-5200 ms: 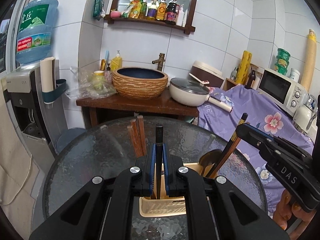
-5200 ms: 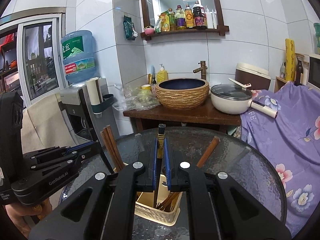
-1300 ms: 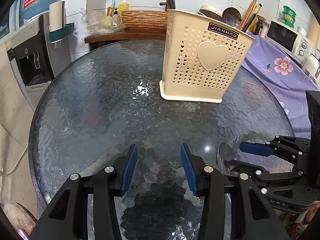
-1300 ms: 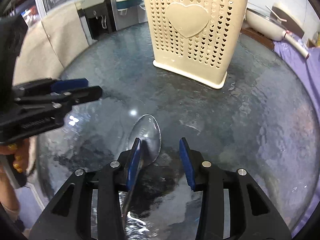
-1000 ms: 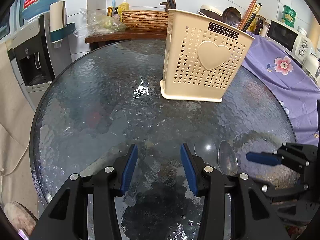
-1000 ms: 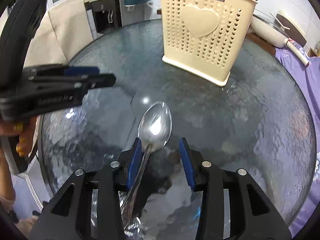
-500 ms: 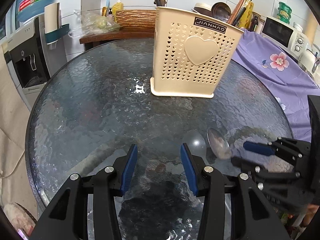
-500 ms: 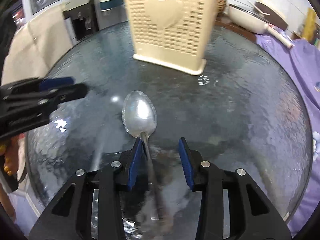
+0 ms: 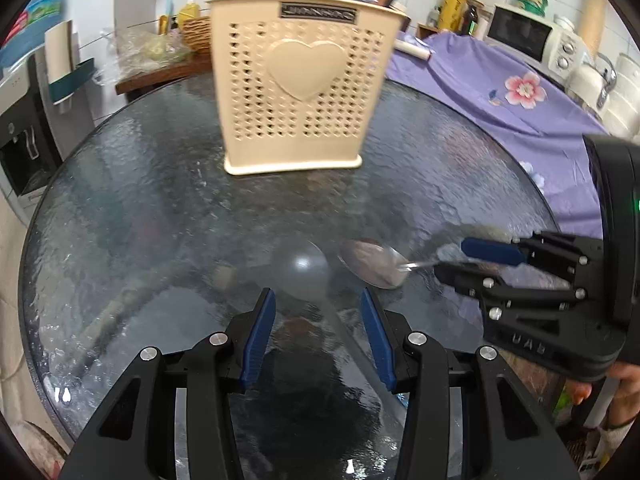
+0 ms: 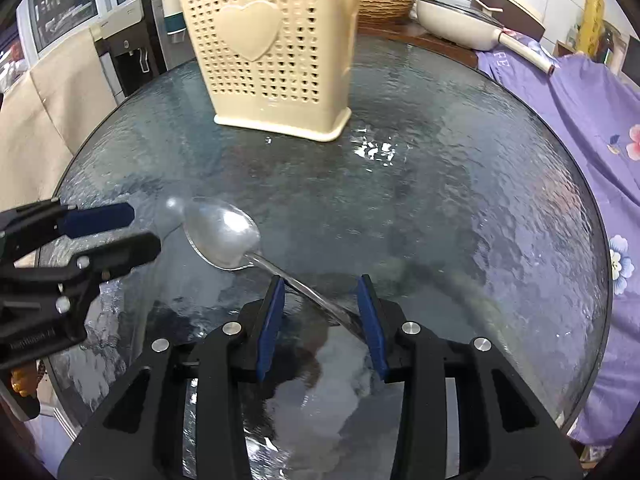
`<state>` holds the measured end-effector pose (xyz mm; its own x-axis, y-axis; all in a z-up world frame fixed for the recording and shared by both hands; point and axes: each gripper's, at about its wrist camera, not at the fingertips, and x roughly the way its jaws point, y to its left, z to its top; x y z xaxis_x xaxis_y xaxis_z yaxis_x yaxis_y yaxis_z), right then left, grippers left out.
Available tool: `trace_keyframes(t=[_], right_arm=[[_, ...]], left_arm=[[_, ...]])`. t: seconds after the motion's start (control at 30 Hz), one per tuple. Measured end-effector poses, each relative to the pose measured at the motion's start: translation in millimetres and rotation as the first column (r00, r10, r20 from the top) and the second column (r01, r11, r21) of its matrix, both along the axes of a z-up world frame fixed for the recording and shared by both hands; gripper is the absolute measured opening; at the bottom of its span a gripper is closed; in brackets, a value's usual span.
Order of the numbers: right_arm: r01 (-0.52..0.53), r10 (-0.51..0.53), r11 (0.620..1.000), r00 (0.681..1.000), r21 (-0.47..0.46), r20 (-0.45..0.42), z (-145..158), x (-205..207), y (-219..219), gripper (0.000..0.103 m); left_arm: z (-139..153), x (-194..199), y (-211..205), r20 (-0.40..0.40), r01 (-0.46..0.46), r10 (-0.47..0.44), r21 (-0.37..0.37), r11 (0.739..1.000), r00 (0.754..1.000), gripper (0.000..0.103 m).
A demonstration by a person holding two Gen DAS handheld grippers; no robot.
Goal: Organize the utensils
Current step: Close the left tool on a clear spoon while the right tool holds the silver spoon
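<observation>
The spoon [image 10: 224, 238] lies on the glass table [image 10: 460, 184], in front of the basket [image 10: 268, 48]. It has turned; its handle now runs between the right hand-held gripper's [image 10: 322, 316] wide-open fingers. The left hand-held gripper [image 9: 316, 330] stays open and empty beside the spoon.

the left gripper [image 9: 318, 332] hangs at 6 o'clock, jaws apart over the round glass table [image 9: 140, 220]. a metal spoon [image 9: 374, 267] lies just past it toward 4 o'clock, its handle between the spread fingers of the right gripper [image 9: 460, 258]. a cream utensil holder [image 9: 296, 84] stands at 12 o'clock.
</observation>
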<state>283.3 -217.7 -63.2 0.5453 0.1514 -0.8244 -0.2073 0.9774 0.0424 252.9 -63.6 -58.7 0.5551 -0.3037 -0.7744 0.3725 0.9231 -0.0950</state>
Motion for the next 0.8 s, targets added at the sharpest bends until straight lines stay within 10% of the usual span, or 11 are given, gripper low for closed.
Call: trace_keyframes(t=[0.8], right_arm=[[-0.177, 0.178, 0.984, 0.984, 0.024, -0.034, 8.0, -6.9, 27.5, 0.042]], left_arm=[[-12.9, 37.1, -29.6, 0.012, -0.013, 0.012, 0.130, 0.991, 1.000, 0.035]])
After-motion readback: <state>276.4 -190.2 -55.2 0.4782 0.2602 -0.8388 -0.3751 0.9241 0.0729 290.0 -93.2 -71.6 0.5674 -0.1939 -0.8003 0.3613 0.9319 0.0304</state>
